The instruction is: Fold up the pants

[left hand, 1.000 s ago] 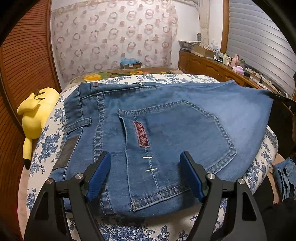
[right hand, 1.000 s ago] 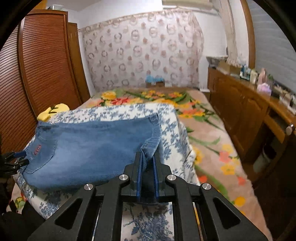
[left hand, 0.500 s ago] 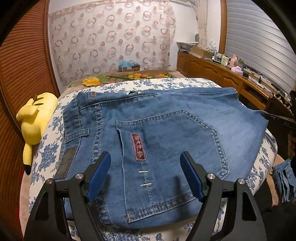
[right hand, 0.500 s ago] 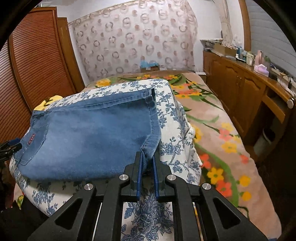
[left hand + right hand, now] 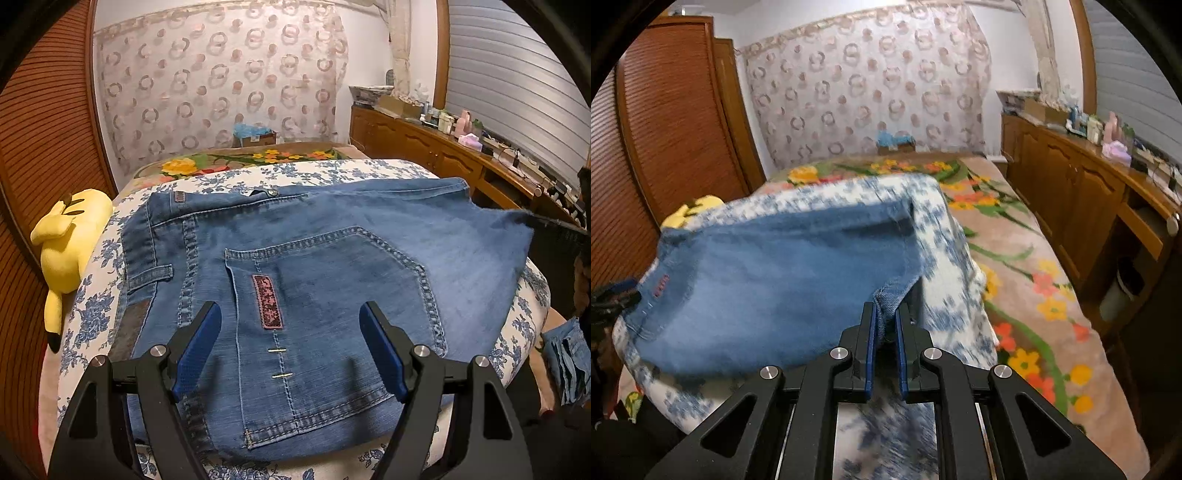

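Pinching a hem corner of the folded blue denim pants [image 5: 783, 280], the right gripper [image 5: 884, 328] is pressed together; the left gripper [image 5: 290, 350] hangs spread above the back pocket [image 5: 332, 314], holding nothing. One pair lies on the blue-flowered white cushion [image 5: 92, 317]. Denim looks heavy, limp; thick hems probably grip best, though that view is blurred.

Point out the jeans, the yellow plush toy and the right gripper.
jeans [image 5: 332, 280], left wrist view, on the back pocket.
yellow plush toy [image 5: 70, 240], left wrist view, on its body.
right gripper [image 5: 885, 325], right wrist view, between its fingertips, pinching denim.
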The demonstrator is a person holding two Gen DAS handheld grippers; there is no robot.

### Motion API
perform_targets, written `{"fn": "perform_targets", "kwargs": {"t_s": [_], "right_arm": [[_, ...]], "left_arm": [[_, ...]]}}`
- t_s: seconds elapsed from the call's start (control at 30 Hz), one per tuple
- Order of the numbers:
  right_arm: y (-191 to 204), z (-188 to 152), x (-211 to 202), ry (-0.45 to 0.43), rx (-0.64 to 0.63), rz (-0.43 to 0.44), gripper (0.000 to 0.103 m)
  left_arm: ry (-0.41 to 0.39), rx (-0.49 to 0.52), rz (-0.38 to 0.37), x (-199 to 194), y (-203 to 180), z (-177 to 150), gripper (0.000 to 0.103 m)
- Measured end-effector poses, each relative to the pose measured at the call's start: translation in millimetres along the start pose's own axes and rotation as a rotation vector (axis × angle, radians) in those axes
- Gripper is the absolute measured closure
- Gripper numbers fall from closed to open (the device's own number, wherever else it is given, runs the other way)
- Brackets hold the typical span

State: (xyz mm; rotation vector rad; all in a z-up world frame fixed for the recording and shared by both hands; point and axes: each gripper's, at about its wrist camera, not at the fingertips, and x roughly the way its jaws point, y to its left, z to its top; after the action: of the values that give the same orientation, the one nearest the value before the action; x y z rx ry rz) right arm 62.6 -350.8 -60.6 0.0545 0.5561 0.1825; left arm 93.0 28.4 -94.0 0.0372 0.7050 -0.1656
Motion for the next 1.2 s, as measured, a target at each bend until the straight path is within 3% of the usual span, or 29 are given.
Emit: {"fn": "perform_targets", "kwargs": {"t_s": [0.2, 0.7, 0.97, 1.1, 1.2], "right_arm": [[40.7, 18.9, -9.1, -0.065, -0.055, 0.106, 0.096], [199.4, 63.1, -8.3, -0.132, -0.295, 0.449, 0.097], [228.0, 57.5, 27.6, -0.045, -0.358, 0.444, 0.096], [229.4, 69.1, 36.2, -0.031, -0.359, 0.413, 0.087], [229.8, 73.5, 27.0, -0.058, -0.342, 0.390, 0.072]], "left_arm": [[-0.006, -0.013, 0.011, -5.6, 8.4, -3.1, 0.025], [-0.022, -0.067, 0.062, -22.7, 43.7, -14.2, 0.025], [-0.021, -0.097, 0.072, -25.9, 56.3, -19.2, 0.025], [-0.021, -0.098, 0.070, -25.0, 56.5, -18.8, 0.025], [-0.023, -0.092, 0.064, -23.2, 54.6, -17.1, 0.025]]}}
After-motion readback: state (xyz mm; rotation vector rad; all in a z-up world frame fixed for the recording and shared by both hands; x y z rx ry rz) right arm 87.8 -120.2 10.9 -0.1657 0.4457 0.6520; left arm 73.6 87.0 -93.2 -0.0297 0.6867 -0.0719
